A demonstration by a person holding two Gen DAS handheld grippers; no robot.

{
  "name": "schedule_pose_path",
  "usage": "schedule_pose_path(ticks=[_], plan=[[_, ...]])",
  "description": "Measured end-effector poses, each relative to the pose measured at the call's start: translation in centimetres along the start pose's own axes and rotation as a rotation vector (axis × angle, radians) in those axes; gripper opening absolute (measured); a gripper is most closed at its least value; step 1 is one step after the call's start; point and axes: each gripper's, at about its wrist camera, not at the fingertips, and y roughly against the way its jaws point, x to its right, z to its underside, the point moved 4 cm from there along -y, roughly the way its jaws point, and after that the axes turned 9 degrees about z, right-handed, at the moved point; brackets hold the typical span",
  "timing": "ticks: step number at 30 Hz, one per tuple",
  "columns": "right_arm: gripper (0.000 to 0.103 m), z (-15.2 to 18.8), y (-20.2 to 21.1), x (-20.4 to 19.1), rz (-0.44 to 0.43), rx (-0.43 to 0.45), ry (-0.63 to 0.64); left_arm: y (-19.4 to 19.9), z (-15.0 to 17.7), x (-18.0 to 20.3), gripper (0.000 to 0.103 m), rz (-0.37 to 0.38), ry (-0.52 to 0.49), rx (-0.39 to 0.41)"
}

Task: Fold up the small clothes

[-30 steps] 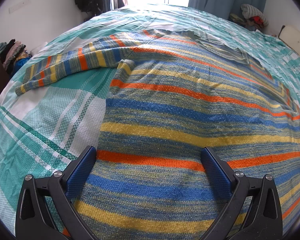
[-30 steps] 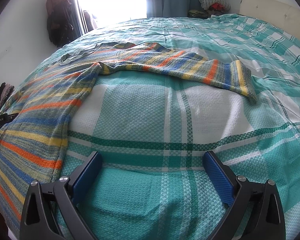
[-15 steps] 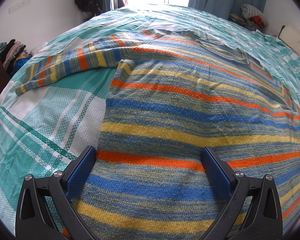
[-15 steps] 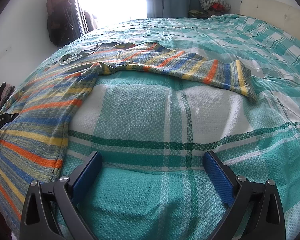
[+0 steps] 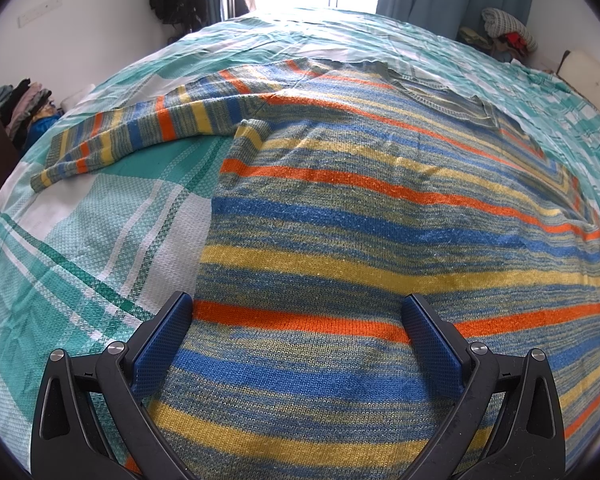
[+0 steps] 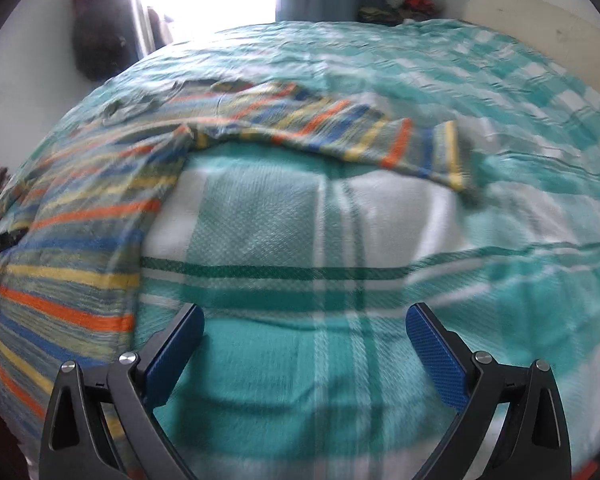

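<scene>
A striped knit sweater (image 5: 380,216) in blue, yellow, orange and grey-green lies flat on the bed, front hem toward me. Its left sleeve (image 5: 140,136) stretches out to the left. My left gripper (image 5: 298,320) is open and empty, hovering over the sweater's lower body. In the right wrist view the sweater's body (image 6: 72,240) lies at the left and its right sleeve (image 6: 360,136) stretches right, cuff (image 6: 454,156) at the end. My right gripper (image 6: 304,328) is open and empty over bare bedspread, right of the sweater's hem.
The bed is covered by a teal, white and green plaid bedspread (image 6: 340,240). Piles of clothes (image 5: 504,36) sit at the far right by the curtain. More clothes (image 5: 24,100) are stacked at the left. A dark bag (image 6: 96,40) hangs by the bright window.
The right wrist view is now blurred and the scene has shifted slightly down and right, so the right gripper is moving. The left gripper has not moved.
</scene>
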Motion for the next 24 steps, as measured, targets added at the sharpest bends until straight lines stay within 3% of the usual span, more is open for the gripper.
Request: schedule_pose_path(ticks=[6,24], plan=[[0.100,0.0,3.3,-0.2,0.095,0.022,0.036,0.0,0.0,0.2,0.103,0.000,0.000,0.000],[0.100,1.3,2.3,-0.4,0.145,-0.026,0.078,0.0,0.0,0.1,0.103,0.000,0.000,0.000]])
